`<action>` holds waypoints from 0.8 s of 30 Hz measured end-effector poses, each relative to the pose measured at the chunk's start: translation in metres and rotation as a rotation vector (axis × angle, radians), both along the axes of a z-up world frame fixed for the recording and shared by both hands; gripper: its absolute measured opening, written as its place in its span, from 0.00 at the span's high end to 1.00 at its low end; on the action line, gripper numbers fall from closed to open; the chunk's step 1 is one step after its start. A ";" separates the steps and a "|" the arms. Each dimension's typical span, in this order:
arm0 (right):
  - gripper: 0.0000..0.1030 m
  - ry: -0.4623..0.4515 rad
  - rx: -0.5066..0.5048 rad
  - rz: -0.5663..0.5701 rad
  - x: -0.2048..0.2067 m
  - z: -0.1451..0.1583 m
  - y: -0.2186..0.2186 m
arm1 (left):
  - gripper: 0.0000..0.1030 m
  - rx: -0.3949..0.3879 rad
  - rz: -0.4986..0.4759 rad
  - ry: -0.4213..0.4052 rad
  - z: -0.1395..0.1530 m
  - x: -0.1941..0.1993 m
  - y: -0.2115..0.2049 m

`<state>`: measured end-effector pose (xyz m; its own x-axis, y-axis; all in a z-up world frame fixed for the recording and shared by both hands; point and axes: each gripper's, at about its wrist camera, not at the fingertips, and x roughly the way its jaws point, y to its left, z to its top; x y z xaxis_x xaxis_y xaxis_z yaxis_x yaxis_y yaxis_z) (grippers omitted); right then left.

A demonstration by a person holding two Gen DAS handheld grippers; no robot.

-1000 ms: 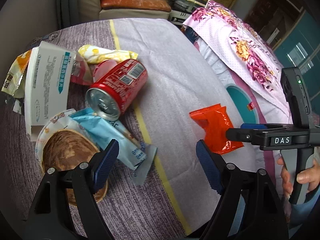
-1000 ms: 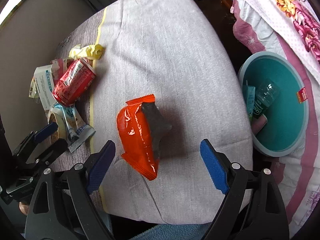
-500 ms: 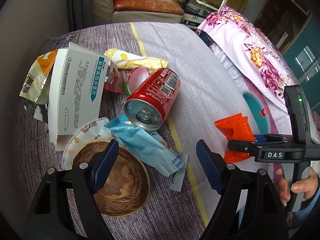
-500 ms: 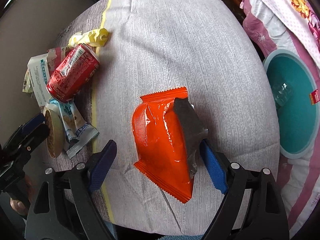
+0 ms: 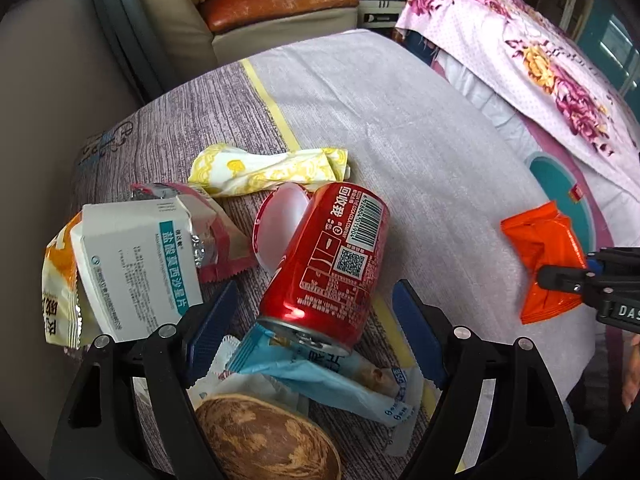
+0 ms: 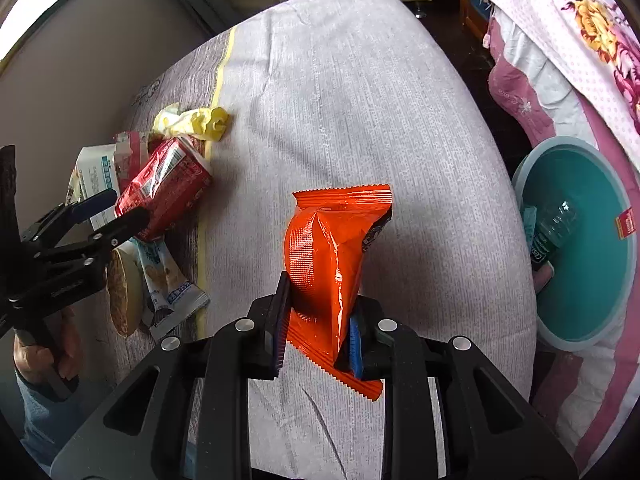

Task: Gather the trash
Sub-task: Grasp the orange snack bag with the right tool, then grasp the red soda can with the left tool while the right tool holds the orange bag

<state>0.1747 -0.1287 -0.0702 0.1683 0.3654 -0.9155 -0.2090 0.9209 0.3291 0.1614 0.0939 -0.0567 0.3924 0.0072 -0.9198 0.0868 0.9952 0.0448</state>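
Note:
In the right wrist view an orange snack packet (image 6: 328, 248) stands on end between the fingers of my right gripper (image 6: 320, 312). The jaws are closing and both pads press its lower part. From the left wrist view that packet (image 5: 544, 252) and the right gripper (image 5: 588, 268) are at the right edge. My left gripper (image 5: 316, 320) is open over the trash pile, its fingers either side of a red soda can (image 5: 328, 256) lying on its side, not touching it. A teal basin (image 6: 592, 300) beside the table holds a bottle.
Around the can lie a yellow wrapper (image 5: 272, 168), a white medicine box (image 5: 136, 268), a light blue wrapper (image 5: 320, 372) and a brown paper bowl (image 5: 264, 440). A floral bedcover (image 5: 540, 64) lies right of the table; a sofa (image 5: 276, 4) is behind it.
The right jaws have shut on the orange packet, which has tipped from flat to upright. The left gripper has moved in over the pile, so the can now lies between its open fingers.

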 end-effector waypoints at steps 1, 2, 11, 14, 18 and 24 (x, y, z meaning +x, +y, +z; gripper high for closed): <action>0.77 0.000 0.003 -0.009 0.002 0.000 -0.004 | 0.22 0.009 -0.002 0.010 -0.004 0.004 -0.001; 0.77 0.000 0.006 -0.016 0.004 -0.001 -0.007 | 0.22 0.014 -0.002 0.017 -0.008 0.007 -0.002; 0.77 0.006 0.024 -0.034 0.011 -0.008 -0.021 | 0.34 0.005 0.012 0.011 -0.021 0.006 -0.009; 0.77 -0.004 0.024 -0.029 0.010 -0.008 -0.021 | 0.34 0.000 0.017 -0.005 -0.016 0.000 -0.015; 0.77 -0.014 0.031 -0.033 0.008 -0.005 -0.023 | 0.34 -0.020 0.001 -0.021 -0.007 -0.012 -0.028; 0.77 -0.043 0.035 -0.043 0.002 0.006 -0.029 | 0.34 -0.068 -0.016 -0.033 0.002 -0.023 -0.046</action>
